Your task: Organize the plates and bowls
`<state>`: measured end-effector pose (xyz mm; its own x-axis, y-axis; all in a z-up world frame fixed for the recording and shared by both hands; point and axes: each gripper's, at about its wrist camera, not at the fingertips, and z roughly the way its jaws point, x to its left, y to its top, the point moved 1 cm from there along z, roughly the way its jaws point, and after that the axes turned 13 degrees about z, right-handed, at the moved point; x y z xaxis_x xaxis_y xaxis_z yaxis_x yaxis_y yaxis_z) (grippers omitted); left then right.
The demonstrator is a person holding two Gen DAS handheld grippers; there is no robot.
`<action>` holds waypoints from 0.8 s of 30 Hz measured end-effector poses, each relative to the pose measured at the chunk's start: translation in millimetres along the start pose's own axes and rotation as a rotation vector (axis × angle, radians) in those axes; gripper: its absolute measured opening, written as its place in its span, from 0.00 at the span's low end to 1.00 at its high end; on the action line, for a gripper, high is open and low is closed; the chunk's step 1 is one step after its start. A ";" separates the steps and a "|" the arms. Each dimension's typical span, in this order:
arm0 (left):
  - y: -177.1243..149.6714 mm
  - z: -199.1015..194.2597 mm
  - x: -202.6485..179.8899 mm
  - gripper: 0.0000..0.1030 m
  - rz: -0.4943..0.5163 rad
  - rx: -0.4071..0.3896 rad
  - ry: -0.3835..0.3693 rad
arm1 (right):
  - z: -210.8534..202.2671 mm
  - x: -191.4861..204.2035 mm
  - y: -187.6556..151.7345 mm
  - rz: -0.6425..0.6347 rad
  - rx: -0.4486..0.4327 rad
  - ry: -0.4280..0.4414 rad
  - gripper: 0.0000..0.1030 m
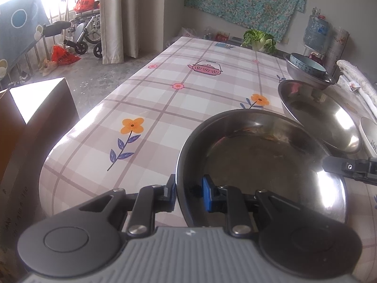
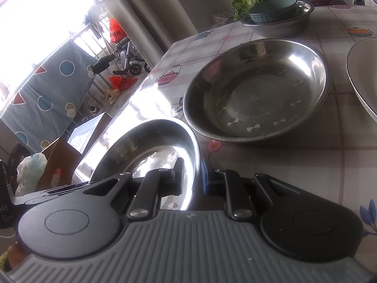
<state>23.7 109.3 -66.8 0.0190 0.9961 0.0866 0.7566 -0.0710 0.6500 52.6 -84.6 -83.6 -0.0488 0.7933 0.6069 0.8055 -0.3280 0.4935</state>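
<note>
Left gripper (image 1: 187,192): jaws narrow, clamped on near rim of steel plate (image 1: 261,165), one pad outside the rim, blue pad inside. Right gripper (image 2: 192,176): jaws narrow, pinching the opposite rim of the same plate (image 2: 153,151); its finger also visible at the right edge of the left view. Plate thus gripped at two edges, tilted in the right view, low over the tabletop (image 1: 165,89); contact with the cloth cannot be told.

Just beyond: second steel plate (image 2: 256,89), flat on tabletop, empty apart from small white flecks. Further back: steel basin (image 2: 282,23) with a teal bowl (image 2: 273,9) inside. White plate (image 2: 362,77) at right edge, partly out of view. Cabbage (image 1: 259,40) at far end.

Judged step: carrying held plate toward second plate for stacking.

Risks:
- Thin polished rim, shallow pinch; slip from one pad likely if the hands drift apart or twist unevenly.
- Tilt on lowering; leading edge could strike second plate's rim and shove it.
- Near tabletop edge at left; a dropped plate could go to the floor.
</note>
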 end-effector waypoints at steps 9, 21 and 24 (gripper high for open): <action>-0.2 1.2 -2.3 0.23 0.013 0.001 0.007 | 1.7 -1.1 -1.2 0.004 0.005 -0.001 0.14; -0.4 1.4 -4.0 0.24 0.019 0.002 0.010 | 1.6 -1.2 -0.9 0.002 0.002 -0.002 0.14; -0.7 1.3 -5.2 0.25 0.022 0.001 0.012 | 1.6 -1.2 -0.9 0.003 0.003 -0.002 0.14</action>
<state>23.9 104.2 -68.7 0.0280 0.9935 0.1101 0.7569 -0.0930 0.6469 52.9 -84.4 -85.8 -0.0451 0.7933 0.6071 0.8075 -0.3289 0.4897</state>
